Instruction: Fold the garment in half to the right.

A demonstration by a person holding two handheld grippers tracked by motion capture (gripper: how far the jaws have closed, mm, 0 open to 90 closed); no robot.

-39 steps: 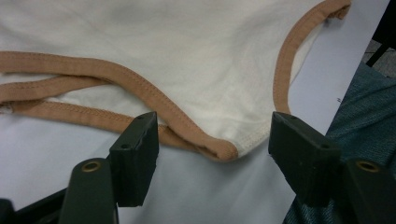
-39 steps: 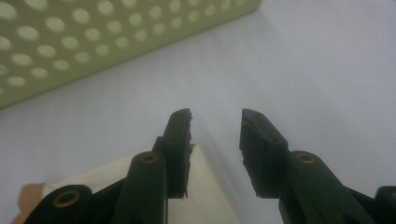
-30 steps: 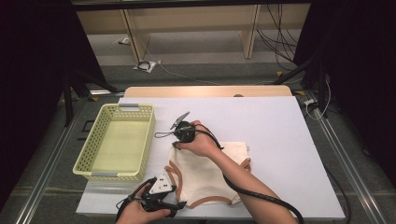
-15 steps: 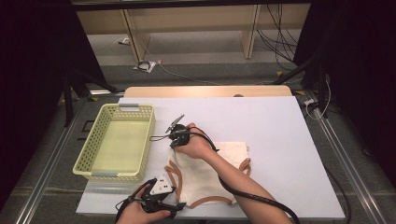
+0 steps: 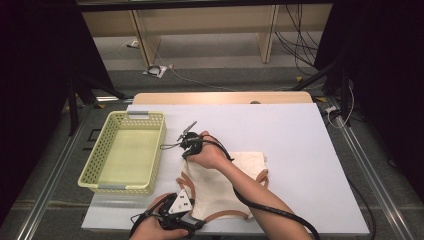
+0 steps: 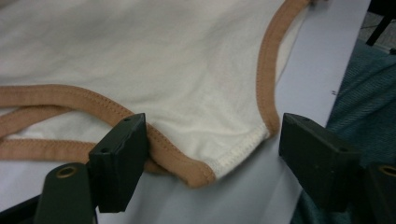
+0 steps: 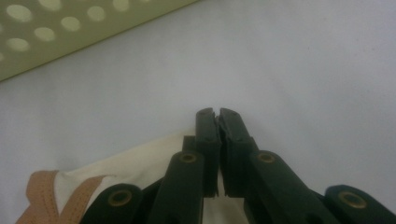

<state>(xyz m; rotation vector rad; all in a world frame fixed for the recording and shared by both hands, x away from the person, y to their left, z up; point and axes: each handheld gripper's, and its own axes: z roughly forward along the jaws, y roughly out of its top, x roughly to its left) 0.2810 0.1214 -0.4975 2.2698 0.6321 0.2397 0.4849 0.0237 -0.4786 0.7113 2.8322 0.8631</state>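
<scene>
Left gripper (image 6: 205, 154) sits lower center, jaws just opening around the cream garment (image 6: 154, 65)'s tan-trimmed corner, not pinching; right gripper (image 7: 217, 116) is clamped shut on the garment's far edge.

white table (image 5: 300, 150), cream garment with tan trim (image 5: 245, 165) lying flat, yellow-green perforated basket (image 5: 95, 165) at its left
</scene>
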